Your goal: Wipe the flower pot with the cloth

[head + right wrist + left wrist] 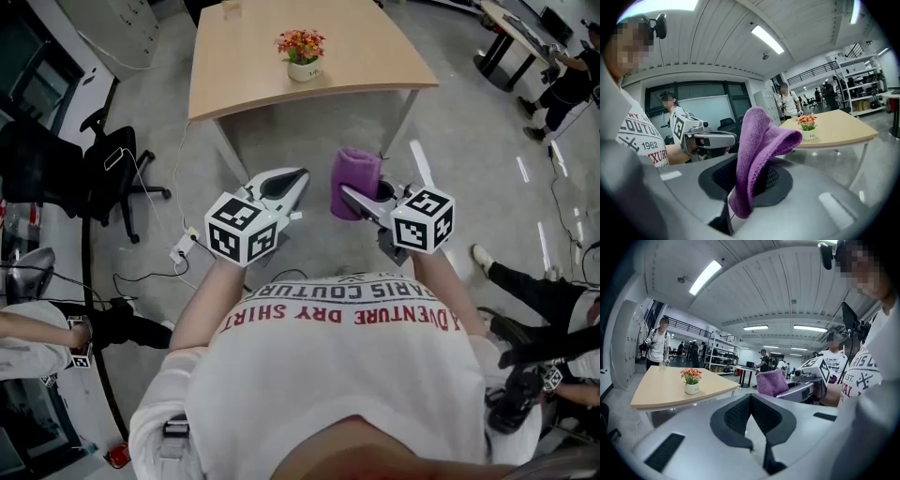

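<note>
1. Your right gripper (349, 195) is clamped on the purple cloth (355, 174). Your left gripper (298, 178) is fully closed with nothing in it.
2. The flower pot (303, 67) stands upright on the table (244, 66), near its front edge. It is straight ahead of you and well apart from both grippers, which are over the floor short of the table.
3. Both grippers toe in toward each other, so the pot sits off each axis, right of the cloth-hand's line and left of the other's. It lies roughly between them, neither clearly nearer. I'd say square up the right one and go forward.
4. The right gripper view shows the pinch. The cloth is caught low, with a tail hanging below the pads and a loose fold flopping forward on top. The head view shows only a purple bundle, but it alone shows the floor gap to the table.
</note>
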`<state>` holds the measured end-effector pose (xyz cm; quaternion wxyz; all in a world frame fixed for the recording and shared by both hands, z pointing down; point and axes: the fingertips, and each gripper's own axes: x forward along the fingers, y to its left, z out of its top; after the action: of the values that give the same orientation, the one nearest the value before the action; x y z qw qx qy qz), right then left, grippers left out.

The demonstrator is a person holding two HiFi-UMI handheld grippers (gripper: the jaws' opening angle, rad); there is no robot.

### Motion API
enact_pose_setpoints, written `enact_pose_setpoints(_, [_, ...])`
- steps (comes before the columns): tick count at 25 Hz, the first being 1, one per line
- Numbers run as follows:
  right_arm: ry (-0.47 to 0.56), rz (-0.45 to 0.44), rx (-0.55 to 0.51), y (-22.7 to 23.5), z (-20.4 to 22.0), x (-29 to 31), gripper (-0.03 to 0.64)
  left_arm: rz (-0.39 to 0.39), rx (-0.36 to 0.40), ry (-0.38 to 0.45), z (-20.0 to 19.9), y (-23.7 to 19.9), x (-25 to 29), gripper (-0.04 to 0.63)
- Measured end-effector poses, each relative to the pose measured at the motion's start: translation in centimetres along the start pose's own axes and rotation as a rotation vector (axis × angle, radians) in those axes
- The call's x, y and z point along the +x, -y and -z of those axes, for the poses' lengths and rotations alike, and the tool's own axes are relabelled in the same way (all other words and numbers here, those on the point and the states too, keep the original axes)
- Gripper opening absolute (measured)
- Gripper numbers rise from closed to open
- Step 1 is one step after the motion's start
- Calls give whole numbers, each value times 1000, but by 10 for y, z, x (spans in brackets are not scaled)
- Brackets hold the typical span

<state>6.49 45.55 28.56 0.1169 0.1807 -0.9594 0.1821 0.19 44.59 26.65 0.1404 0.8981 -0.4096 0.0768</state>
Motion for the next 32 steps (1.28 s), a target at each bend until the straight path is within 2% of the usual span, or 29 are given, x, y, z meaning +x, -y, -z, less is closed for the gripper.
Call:
enact_pose_setpoints(13, [10,16,29,4,2,-7,60,19,-28,2,4,-1,7,2])
enact_pose_setpoints(20, [2,45,57,25,10,-11,60,42,-46,1,7,-9,27,2])
enact_pose_setpoints(26, [1,40,93,85,6,15,60,27,-74,-26,12,-54,73,3])
enact_pose_setpoints(32, [-9,15,121,183,-15,67,60,7,-90,-65,8,-132,148,2])
